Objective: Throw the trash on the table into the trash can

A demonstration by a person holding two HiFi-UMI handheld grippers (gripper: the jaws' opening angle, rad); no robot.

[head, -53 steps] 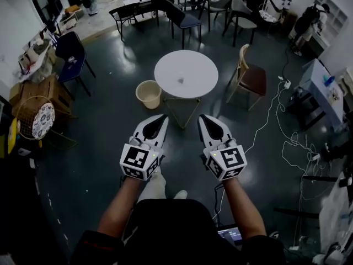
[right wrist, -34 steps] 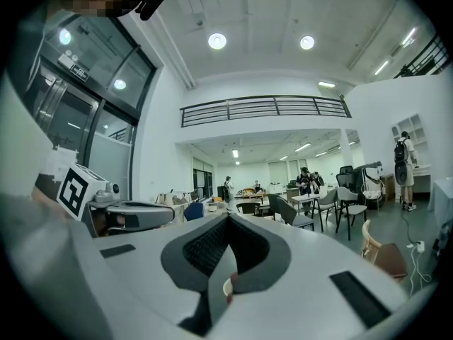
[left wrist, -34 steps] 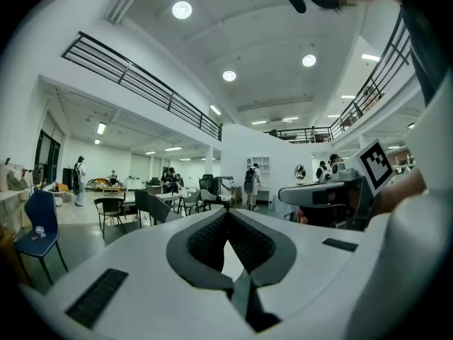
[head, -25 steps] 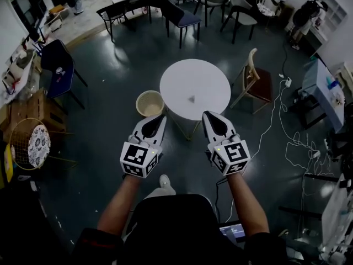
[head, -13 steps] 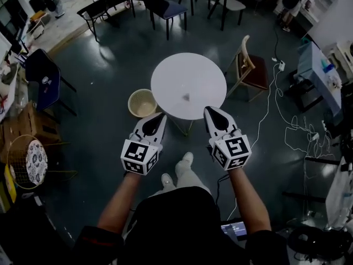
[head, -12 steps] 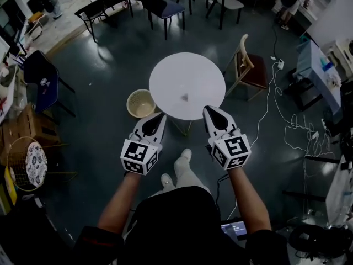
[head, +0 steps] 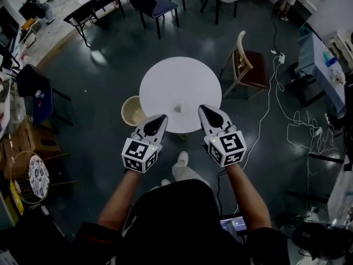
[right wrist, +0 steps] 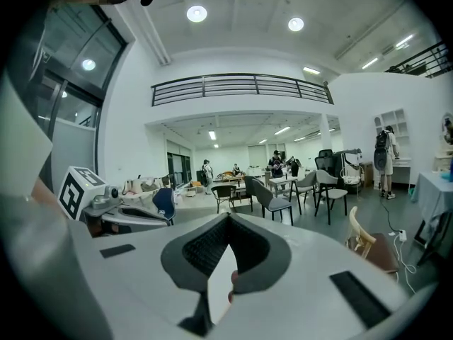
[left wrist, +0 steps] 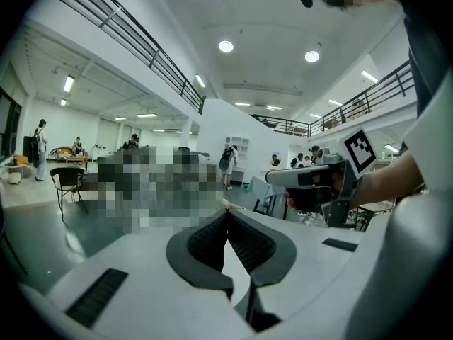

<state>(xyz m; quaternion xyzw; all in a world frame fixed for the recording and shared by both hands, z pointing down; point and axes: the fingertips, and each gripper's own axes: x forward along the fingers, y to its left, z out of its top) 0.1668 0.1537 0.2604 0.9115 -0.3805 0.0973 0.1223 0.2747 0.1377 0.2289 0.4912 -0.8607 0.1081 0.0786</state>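
From my feed, the beige trash can point(head: 132, 110) stands on the floor, tucked against the left edge of the round white worktop point(head: 180, 79). My left tongs point(head: 160, 120) hover at the worktop's near rim, closed tip to tip, nothing between them. The trash point(head: 177, 108), a small dark scrap, lies on the worktop near its front edge, between both tips. My right tongs point(head: 205, 111) are closed too, and empty. A chair point(head: 248, 73) stands farther right.
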